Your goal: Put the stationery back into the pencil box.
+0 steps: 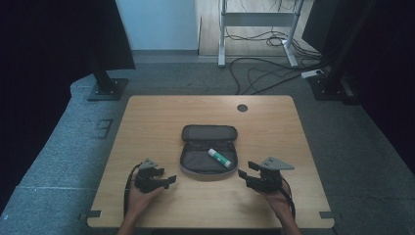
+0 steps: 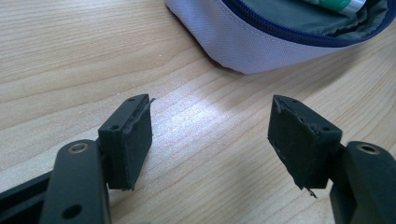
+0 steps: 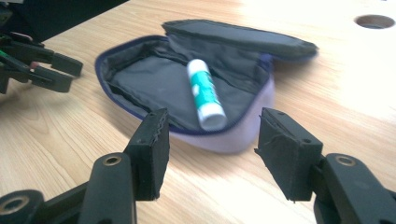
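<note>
- Jaws, right gripper (image 3: 210,154): standing apart at a middling width, nothing between the pads; aimed across the surface at the near rim of the pencil case (image 3: 140,79), close to it but not touching.
- Jaws, left gripper (image 2: 210,140): parted wide, empty; resting low over bare wood, with the case's pale outer wall just ahead and to one side.
- Pencil case (image 1: 209,155): dark fabric, pale outside, blue zip edge; lies unzipped and folded open at the middle of the surface (image 1: 156,117), lid flap laid back on the far side.
- Glue stick (image 3: 204,93): white tube with green label, lying on its side inside the open lower half of the case, towards the right gripper's end, cap end towards the near rim.
- Hands: seen from the high view, one on each gripper, flanking the case left (image 1: 151,177) and right (image 1: 264,177), both apart from it.
- Step in hand, as judged: approach to the open case, the right gripper being the nearer to the glue stick.
- Next move, as judged: bring the right jaws over the rim and down astride the tube across its width, then close; the left gripper may need to steady the case wall, since the soft fabric could slide or fold.
</note>
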Demonstrator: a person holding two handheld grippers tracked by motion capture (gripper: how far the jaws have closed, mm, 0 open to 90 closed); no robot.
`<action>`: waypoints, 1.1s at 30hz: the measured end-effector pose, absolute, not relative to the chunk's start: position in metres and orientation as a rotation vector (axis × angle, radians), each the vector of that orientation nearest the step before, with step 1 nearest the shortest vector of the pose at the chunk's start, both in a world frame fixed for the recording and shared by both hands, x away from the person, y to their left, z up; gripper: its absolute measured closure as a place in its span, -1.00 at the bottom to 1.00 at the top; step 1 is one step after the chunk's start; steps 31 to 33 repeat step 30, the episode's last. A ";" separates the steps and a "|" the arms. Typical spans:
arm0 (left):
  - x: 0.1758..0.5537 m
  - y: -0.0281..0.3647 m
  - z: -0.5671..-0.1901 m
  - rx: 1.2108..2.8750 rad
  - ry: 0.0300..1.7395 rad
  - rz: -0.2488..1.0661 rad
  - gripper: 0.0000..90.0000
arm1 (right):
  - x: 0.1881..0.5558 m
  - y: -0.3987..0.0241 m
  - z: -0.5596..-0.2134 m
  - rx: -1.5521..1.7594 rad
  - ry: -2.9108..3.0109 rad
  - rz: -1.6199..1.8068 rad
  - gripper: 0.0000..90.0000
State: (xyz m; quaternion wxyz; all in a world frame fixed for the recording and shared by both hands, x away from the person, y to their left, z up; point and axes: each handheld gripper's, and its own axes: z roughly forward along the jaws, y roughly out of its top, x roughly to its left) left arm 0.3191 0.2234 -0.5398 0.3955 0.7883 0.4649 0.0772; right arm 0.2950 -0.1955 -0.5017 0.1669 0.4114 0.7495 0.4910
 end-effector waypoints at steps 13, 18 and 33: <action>0.319 0.223 -0.540 2.003 1.178 0.193 -0.31 | 0.277 -0.242 -0.526 1.305 2.073 1.289 -0.08; 0.319 0.223 -0.541 2.007 1.178 0.191 -0.31 | 0.279 -0.246 -0.532 1.333 2.082 1.246 -0.09; 0.321 0.221 -0.542 2.012 1.175 0.191 -0.31 | 0.280 -0.244 -0.534 1.314 2.091 1.214 -0.14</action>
